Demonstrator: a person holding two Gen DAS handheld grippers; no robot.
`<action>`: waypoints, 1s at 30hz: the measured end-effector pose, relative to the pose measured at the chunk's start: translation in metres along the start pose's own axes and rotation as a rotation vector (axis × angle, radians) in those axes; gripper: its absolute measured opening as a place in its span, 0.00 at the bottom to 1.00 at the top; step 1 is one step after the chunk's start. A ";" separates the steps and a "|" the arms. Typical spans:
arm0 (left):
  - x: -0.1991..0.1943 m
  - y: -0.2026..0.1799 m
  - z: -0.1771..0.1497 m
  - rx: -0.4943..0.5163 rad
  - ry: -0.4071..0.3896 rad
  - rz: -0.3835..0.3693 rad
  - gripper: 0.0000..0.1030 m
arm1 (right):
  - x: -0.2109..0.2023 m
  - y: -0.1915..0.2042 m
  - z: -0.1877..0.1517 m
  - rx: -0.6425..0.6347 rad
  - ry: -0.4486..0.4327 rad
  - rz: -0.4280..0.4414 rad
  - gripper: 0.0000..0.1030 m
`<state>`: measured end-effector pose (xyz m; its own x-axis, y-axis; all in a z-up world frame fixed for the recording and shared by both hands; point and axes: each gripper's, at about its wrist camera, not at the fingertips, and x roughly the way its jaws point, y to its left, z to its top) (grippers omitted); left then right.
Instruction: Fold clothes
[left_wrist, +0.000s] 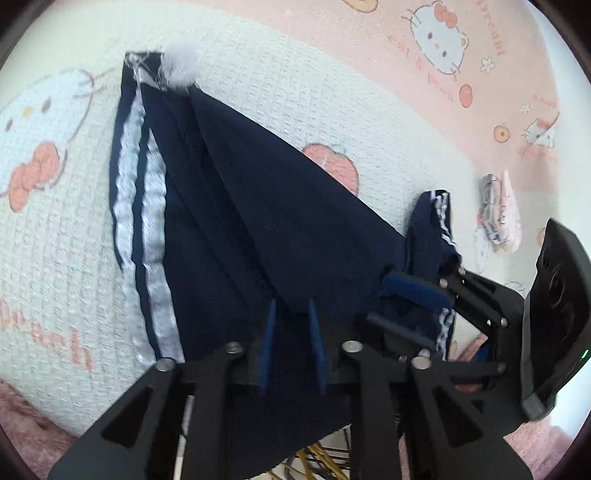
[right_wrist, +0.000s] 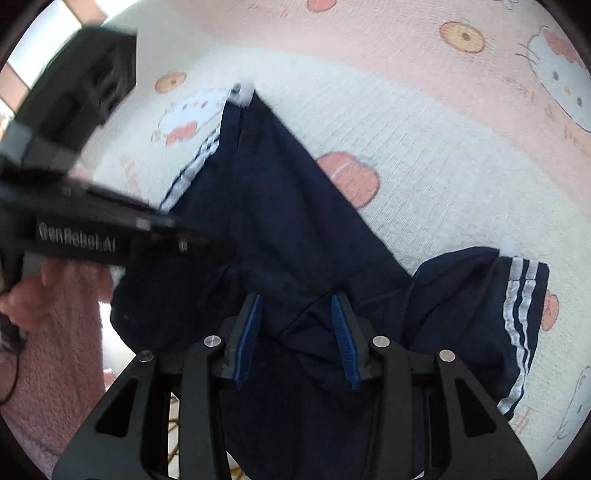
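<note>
Dark navy track pants (left_wrist: 229, 221) with white side stripes lie on a white Hello Kitty blanket (left_wrist: 55, 240), one leg stretching away, the other bunched to the right (right_wrist: 480, 306). My left gripper (left_wrist: 291, 306) sits over the near end of the pants, its blue pads a narrow gap apart with cloth between them. My right gripper (right_wrist: 295, 306) is over the pants' waist, pads wide apart, cloth lying between them. In the left wrist view the right gripper (left_wrist: 417, 302) shows at the right, on the bunched leg. In the right wrist view the left gripper (right_wrist: 110, 236) crosses from the left.
A pink Hello Kitty sheet (left_wrist: 461, 92) lies beyond the blanket. A small folded pink and white garment (left_wrist: 498, 218) lies at the far right. A pink fuzzy cover (right_wrist: 55, 332) lies at the near edge. A white fluffy tuft (left_wrist: 181, 66) sits at the pants' far end.
</note>
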<state>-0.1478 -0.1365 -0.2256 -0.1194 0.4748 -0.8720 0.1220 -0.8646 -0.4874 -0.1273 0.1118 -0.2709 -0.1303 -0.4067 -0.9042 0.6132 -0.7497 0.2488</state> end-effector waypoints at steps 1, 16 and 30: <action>-0.001 0.001 -0.001 -0.007 0.000 -0.015 0.30 | -0.001 0.002 0.000 -0.002 -0.008 0.014 0.39; 0.016 -0.025 -0.031 0.050 -0.046 -0.047 0.10 | -0.018 -0.034 -0.019 0.268 -0.016 -0.058 0.39; -0.022 -0.018 -0.028 0.034 -0.097 -0.061 0.52 | -0.030 -0.041 -0.024 0.258 -0.049 -0.059 0.39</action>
<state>-0.1200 -0.1264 -0.1992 -0.2208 0.5095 -0.8317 0.0786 -0.8407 -0.5358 -0.1298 0.1676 -0.2621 -0.2016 -0.3783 -0.9035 0.3855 -0.8786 0.2819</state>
